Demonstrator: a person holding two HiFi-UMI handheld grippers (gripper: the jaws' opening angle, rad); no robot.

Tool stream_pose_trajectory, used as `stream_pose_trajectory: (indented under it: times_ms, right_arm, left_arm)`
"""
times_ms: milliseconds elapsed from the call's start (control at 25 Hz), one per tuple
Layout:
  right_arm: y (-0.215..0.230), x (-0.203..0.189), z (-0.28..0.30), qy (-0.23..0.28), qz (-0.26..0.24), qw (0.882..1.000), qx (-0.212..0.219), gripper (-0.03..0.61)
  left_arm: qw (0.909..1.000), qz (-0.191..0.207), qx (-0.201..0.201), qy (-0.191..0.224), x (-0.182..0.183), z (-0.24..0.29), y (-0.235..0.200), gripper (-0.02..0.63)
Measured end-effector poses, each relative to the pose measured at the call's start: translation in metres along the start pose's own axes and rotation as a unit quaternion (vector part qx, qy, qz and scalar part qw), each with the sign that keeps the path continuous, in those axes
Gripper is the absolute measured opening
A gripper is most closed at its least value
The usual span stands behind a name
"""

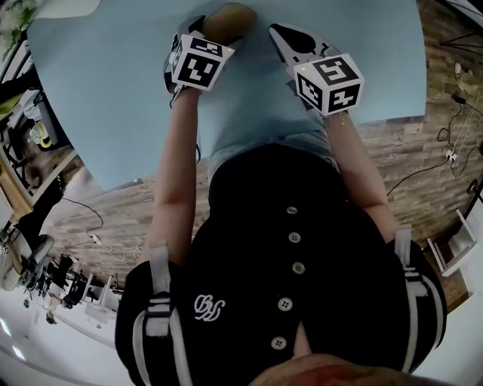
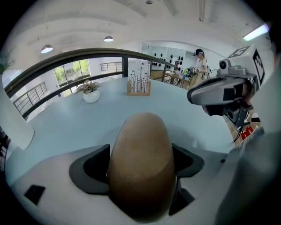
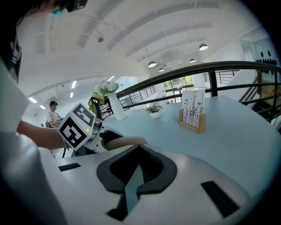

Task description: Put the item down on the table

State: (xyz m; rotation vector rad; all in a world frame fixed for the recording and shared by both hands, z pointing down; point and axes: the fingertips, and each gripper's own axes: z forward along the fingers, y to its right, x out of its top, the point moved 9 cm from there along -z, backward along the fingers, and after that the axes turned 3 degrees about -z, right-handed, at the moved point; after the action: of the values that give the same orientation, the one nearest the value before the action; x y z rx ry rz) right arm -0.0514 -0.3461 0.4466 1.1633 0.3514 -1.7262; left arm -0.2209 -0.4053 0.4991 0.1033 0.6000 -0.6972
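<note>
A brown, egg-shaped item (image 2: 141, 149) with a rough matte skin fills the middle of the left gripper view. My left gripper (image 2: 141, 166) is shut on it, a dark pad pressing each side. In the head view the item (image 1: 231, 15) pokes out past the left gripper (image 1: 205, 29) over the light blue table (image 1: 113, 90). Whether it touches the tabletop is hidden. My right gripper (image 3: 137, 149) is shut with nothing between its pads, and it hovers just right of the left one (image 1: 290, 38).
A wooden card holder (image 2: 138, 83) and a small potted plant (image 2: 91, 94) stand far across the table. A white vase with flowers (image 3: 111, 103) is at the far edge by a dark railing. Cables lie on the wooden floor (image 1: 423, 151).
</note>
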Motion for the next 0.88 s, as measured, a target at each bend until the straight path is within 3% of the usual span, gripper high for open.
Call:
stream_pose_trajectory:
  times_ms: [200,440,600,680,880]
  right_arm:
    - [0.0,0.003,-0.003,0.001,-0.006,1.0,0.001,0.012]
    - [-0.003,0.013,-0.013,0.007,-0.031,0.999,0.009,0.012]
    - [-0.007,0.023,-0.019,-0.001,-0.08,0.996,0.033,0.012]
    - [-0.012,0.031,-0.018,-0.004,-0.115,0.992,0.05,0.012]
    - [-0.015,0.057,-0.03,-0.003,-0.18,0.978,0.105,0.012]
  left_arm:
    - [0.9997,-0.005,0.003,0.025,0.006,-0.01,0.002,0.462]
    - [0.9977,-0.013,-0.001,0.067,0.016,-0.028,0.009,0.458]
    - [0.9931,-0.034,0.0,0.112,0.027,-0.047,0.014,0.379]
    - [0.9906,-0.04,0.001,0.131,0.03,-0.057,0.014,0.36]
    - [0.9835,-0.04,0.017,0.175,0.041,-0.085,0.026,0.244]
